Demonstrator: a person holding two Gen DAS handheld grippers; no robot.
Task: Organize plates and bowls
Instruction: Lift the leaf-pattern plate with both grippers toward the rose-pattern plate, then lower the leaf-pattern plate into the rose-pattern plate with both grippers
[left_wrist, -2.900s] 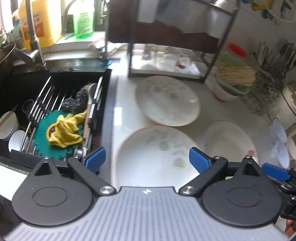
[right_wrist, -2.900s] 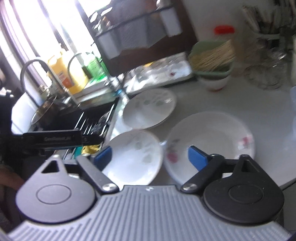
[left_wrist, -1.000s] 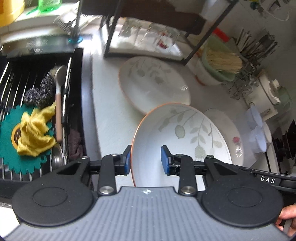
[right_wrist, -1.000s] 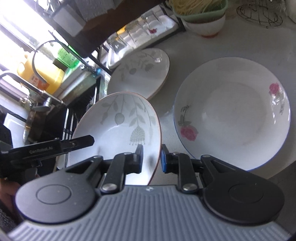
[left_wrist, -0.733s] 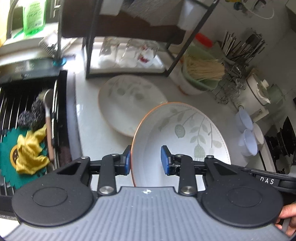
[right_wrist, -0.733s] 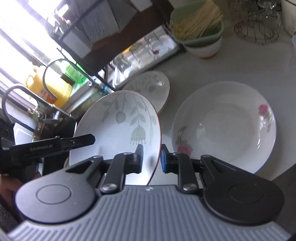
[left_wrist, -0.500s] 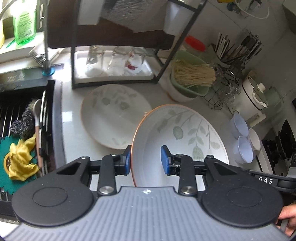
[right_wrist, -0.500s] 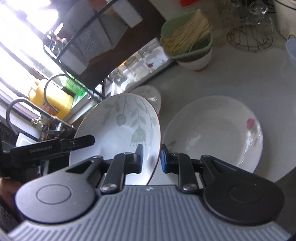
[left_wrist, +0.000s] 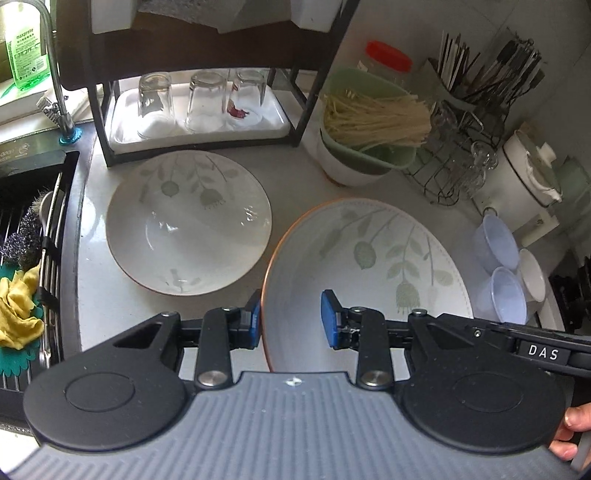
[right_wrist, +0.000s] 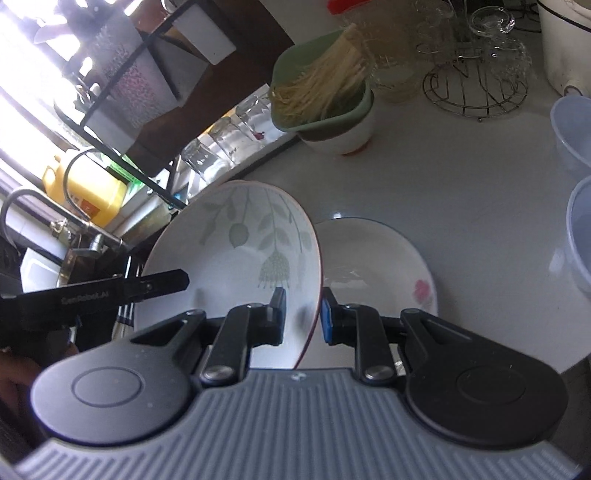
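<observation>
Both grippers hold one white leaf-pattern plate (left_wrist: 369, 266) with an orange rim, tilted above the counter. My left gripper (left_wrist: 291, 321) is shut on its left rim, one pad under and one pad inside. In the right wrist view my right gripper (right_wrist: 303, 317) is shut on the right rim of the same plate (right_wrist: 240, 251). A white rose-pattern plate (right_wrist: 376, 269) lies on the counter just behind and below it. It is hidden in the left wrist view. A second leaf-pattern plate (left_wrist: 188, 225) lies flat near the rack.
A black rack with a tray of upturned glasses (left_wrist: 199, 99) stands at the back. A green colander of noodles (left_wrist: 369, 122) sits on a white bowl. Plastic cups (left_wrist: 498, 266) crowd the right edge, with a wire glass stand (right_wrist: 476, 85) behind. The sink (left_wrist: 29, 240) is left.
Both grippers have carried the leaf-pattern plate away from the sink and slightly up. It now hangs over the rose-pattern plate, which it covers in the left wrist view. Neither grip has changed.
</observation>
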